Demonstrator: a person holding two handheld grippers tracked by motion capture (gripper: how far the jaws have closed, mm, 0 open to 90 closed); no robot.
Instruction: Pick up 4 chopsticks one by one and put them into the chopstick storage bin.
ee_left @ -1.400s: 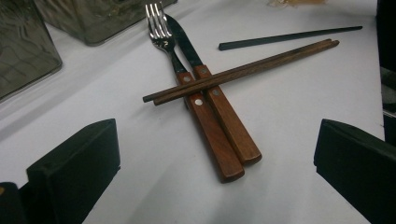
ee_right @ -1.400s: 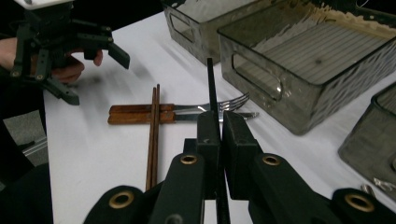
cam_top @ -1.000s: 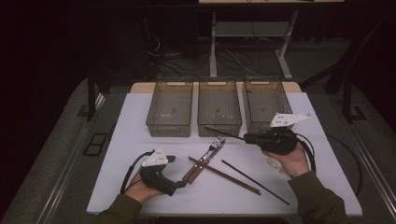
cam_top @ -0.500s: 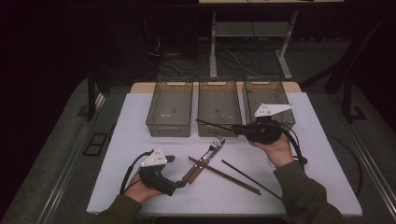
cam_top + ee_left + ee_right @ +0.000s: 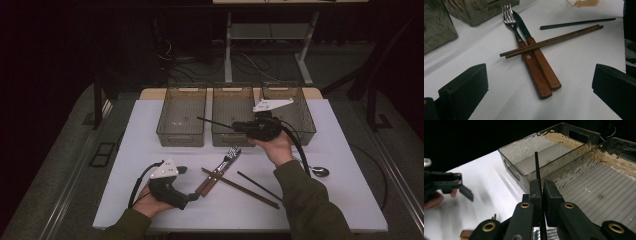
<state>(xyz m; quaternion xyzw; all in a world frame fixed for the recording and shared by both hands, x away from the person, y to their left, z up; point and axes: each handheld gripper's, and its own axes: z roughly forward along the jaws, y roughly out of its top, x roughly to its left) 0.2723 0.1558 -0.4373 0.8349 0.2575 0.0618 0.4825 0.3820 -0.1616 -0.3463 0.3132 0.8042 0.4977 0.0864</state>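
My right gripper [image 5: 239,127] is shut on a thin black chopstick [image 5: 215,123], held about level above the middle bin [image 5: 232,87] with its tip toward the left bin [image 5: 181,90]. In the right gripper view the pads [image 5: 550,195] pinch the black chopstick [image 5: 536,165], which points up past the bin wall. My left gripper [image 5: 190,184] rests on the table at the lower left, open. Its jaws stand wide on either side of the wooden handle ends of a fork [image 5: 510,17] and a knife [image 5: 544,72]. A pair of brown chopsticks [image 5: 551,41] lies across those handles.
Three smoky clear bins stand in a row at the back, the right bin [image 5: 300,107] behind my right hand. A second black chopstick [image 5: 257,185] and a spoon [image 5: 318,172] lie on the white table [image 5: 150,135] at the right. The table's front edge is near my left hand.
My right gripper has carried the black chopstick leftward and back, from above the table to over the middle bin. The left gripper and the cutlery have stayed put.
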